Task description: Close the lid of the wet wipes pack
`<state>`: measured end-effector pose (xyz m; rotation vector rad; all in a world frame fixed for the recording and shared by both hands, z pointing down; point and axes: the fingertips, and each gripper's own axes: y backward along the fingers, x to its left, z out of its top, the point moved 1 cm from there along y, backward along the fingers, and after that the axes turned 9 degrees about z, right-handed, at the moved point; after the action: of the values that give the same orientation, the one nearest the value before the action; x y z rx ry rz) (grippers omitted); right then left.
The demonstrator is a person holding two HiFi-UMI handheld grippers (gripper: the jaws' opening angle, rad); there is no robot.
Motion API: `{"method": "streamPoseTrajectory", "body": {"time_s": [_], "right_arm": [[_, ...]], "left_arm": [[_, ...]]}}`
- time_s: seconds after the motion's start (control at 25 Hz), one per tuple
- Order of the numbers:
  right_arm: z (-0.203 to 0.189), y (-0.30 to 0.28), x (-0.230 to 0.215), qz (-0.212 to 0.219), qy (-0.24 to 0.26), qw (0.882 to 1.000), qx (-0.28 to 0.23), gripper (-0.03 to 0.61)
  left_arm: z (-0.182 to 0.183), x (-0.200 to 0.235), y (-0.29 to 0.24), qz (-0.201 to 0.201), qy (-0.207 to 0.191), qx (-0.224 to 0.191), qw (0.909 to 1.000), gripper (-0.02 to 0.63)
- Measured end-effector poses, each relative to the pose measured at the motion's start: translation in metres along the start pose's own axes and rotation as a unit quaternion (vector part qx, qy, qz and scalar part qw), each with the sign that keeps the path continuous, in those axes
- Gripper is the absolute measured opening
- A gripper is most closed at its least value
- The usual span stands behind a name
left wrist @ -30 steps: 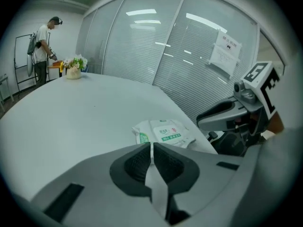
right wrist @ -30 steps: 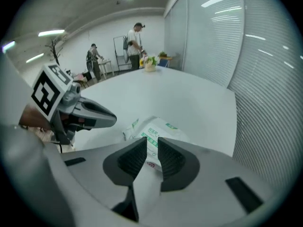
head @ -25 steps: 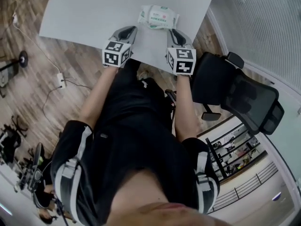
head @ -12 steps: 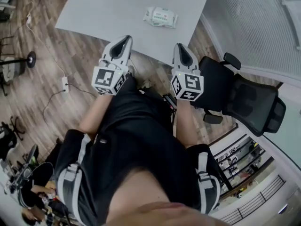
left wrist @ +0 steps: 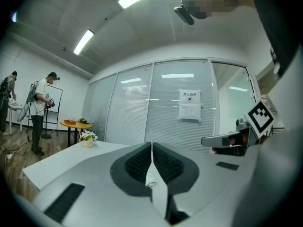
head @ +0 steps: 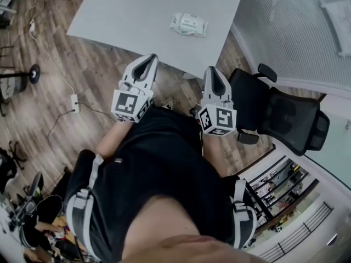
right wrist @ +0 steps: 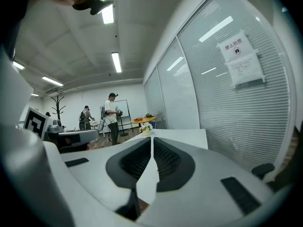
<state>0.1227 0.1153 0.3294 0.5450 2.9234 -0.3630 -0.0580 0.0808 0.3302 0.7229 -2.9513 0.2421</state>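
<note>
Wet wipes pack [head: 188, 24]: flat on the white table [head: 131, 15], toward its right side, untouched.
Left gripper [head: 149, 62] and right gripper [head: 213, 74] are each pressed together with nothing between the jaws, and both are held short of the table's near edge. The pack lies ahead of both, well apart, between their lines, and neither is clearly nearer. Its long axis runs crosswise to the grippers, the right end tipped slightly toward the person. The printed face is up; the lid is too small to tell.
</note>
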Motion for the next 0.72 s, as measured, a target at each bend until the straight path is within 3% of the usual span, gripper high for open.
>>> {"method": "streamPoseTrajectory", "body": {"time_s": [0.4,0.72], "right_arm": [[0.013,-0.006,0.013,-0.009,0.009,1.000,-0.014,0.023],[0.019,-0.007,0.013,-0.011,0.016,1.000,-0.016,0.023]], "left_arm": [[0.022,0.020,0.004,0.009,0.001,-0.016,0.9998,0.031],[0.031,0.019,0.002,-0.008,0.000,-0.040,0.9992,0.031]]}}
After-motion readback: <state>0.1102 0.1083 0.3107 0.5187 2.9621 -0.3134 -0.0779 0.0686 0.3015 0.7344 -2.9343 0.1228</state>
